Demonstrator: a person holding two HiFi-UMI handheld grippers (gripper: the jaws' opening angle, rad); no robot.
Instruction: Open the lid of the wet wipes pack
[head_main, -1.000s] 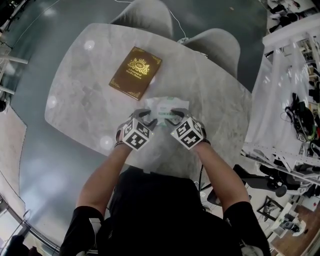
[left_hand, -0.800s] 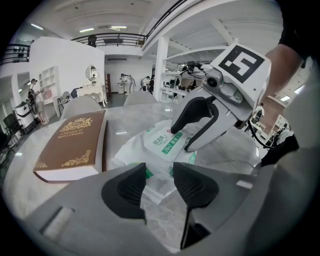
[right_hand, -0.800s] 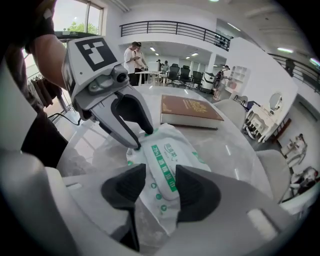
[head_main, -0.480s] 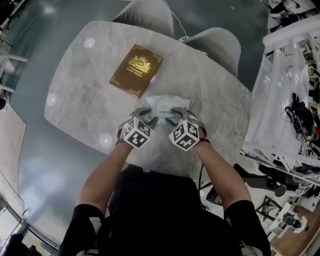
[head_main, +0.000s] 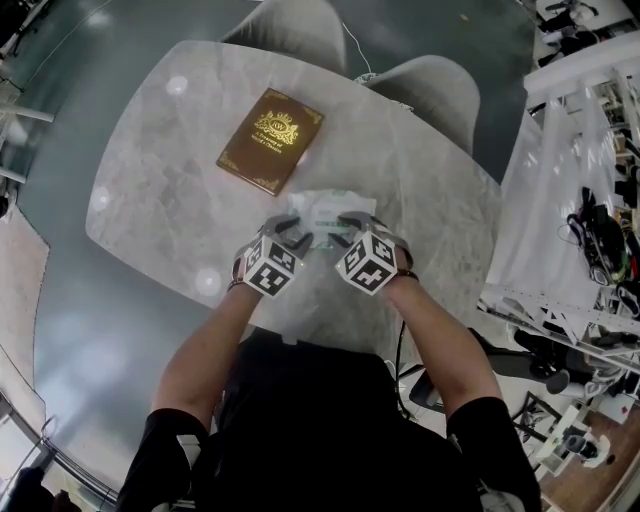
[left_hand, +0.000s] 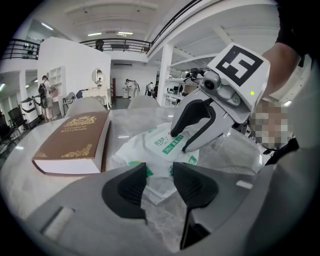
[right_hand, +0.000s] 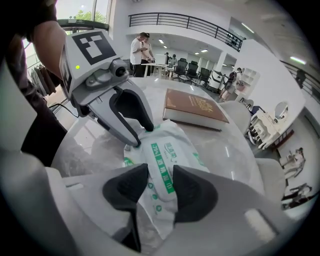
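While my right tongs, just narrowing, straddle the wet wipes pack unpinched, left tongs spread at its edge

I see a glossy, polished marble-look table. The wet wipes pack is crinkled white plastic film with a slight sheen. The book has a matt brown cover with gold stamping. The left gripper has ribbed, matt black pads.
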